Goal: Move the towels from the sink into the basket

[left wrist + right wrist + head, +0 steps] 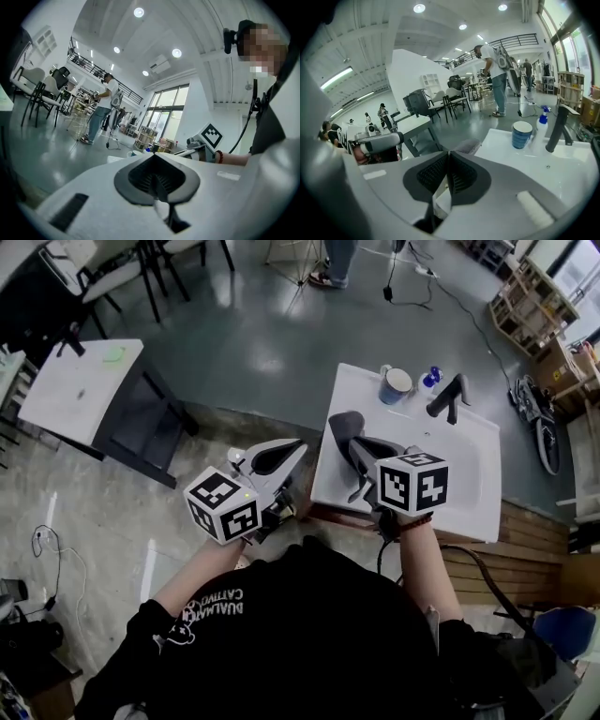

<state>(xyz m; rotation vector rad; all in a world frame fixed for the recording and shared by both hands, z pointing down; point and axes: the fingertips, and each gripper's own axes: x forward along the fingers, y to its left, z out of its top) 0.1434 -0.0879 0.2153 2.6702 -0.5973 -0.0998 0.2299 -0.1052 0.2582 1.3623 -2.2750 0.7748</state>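
Sink [469, 470] carries a blue cup [395, 383]; left tongs [153, 155] and right tongs [449, 153] both closed, empty; sleeve print [211, 606] upside down, illegible.

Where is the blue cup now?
In the head view, the blue cup stands at the back of the sink, left of the spray bottle and faucet.
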